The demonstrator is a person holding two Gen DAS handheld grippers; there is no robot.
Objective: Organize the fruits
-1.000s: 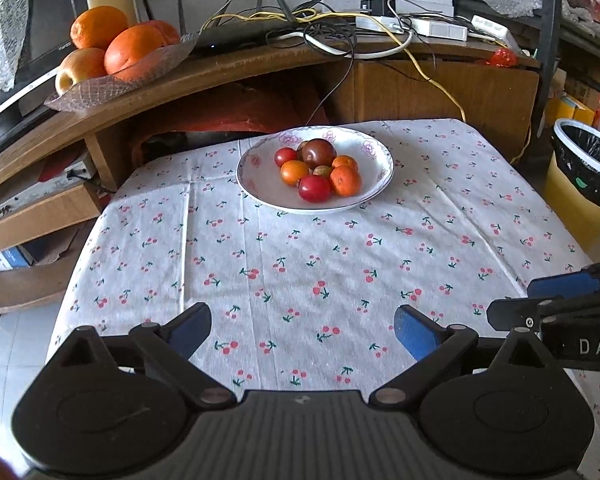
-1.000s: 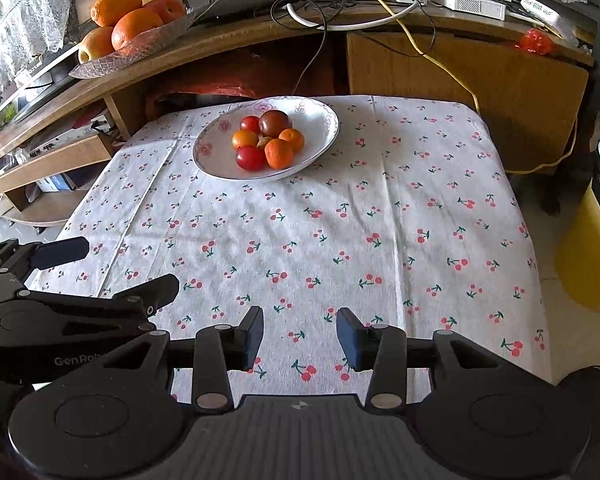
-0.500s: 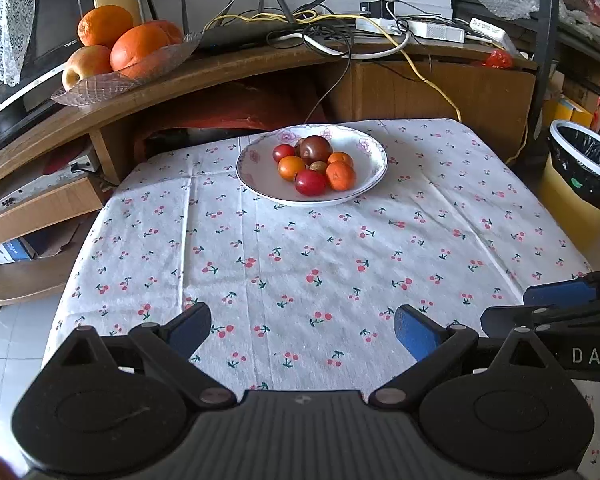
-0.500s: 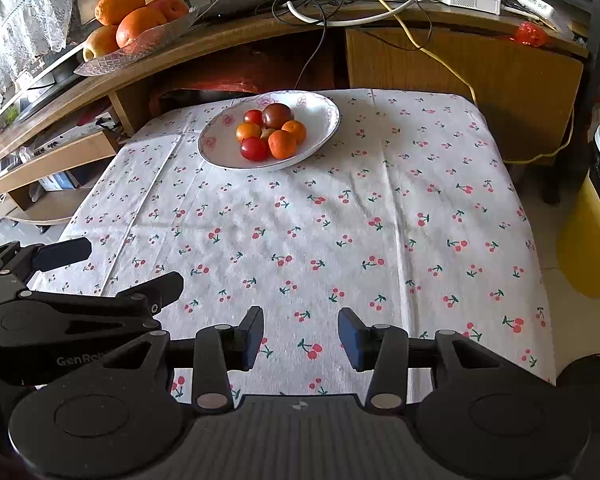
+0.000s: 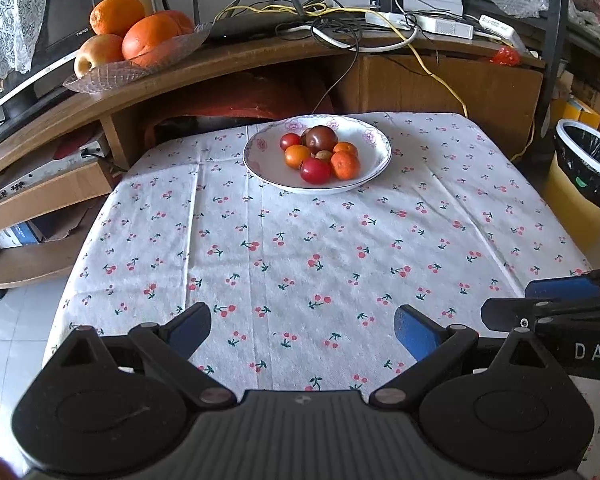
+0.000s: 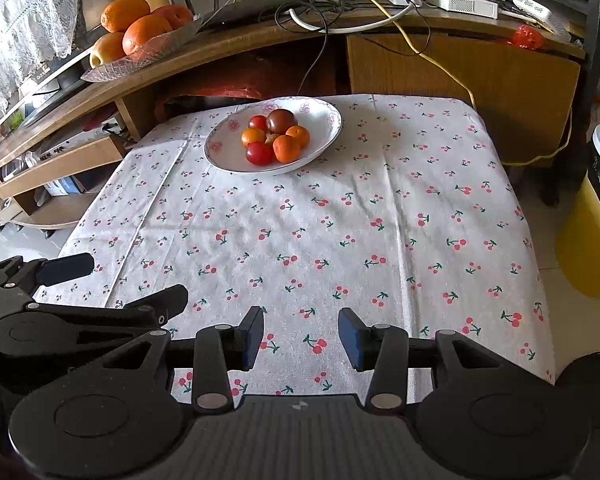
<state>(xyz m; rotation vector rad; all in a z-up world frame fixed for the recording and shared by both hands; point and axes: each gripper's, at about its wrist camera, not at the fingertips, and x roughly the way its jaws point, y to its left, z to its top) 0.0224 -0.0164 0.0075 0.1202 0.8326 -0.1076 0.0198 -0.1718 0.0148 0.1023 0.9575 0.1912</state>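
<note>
Table layout, far edge to near edge

White floral-rimmed bowl (image 5: 374, 168) of small red and orange fruits (image 5: 320, 154) on cherry-print tablecloth (image 5: 300, 248), far side. Behind, wooden shelf (image 5: 260, 60); glass dish of oranges (image 5: 140, 52) at its left. Yellow bin (image 5: 584, 184) right of table.

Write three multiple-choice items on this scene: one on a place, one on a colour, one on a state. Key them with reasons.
1. Where does the white bowl stand?
A. at the far side of the tablecloth
B. on the wooden shelf
C. on the floor

2. What colour is the biggest fruit in that bowl?
A. green
B. dark purple-brown
C. yellow

3. How are the left gripper and right gripper?
A. both open and empty
B. both shut on fruit
C. left shut, right open

Key: 1 A, it stands on the cherry-print tablecloth near the shelf; 2 B, darkest of the pile; 3 A, only cloth shows between each pair of fingers.
</note>
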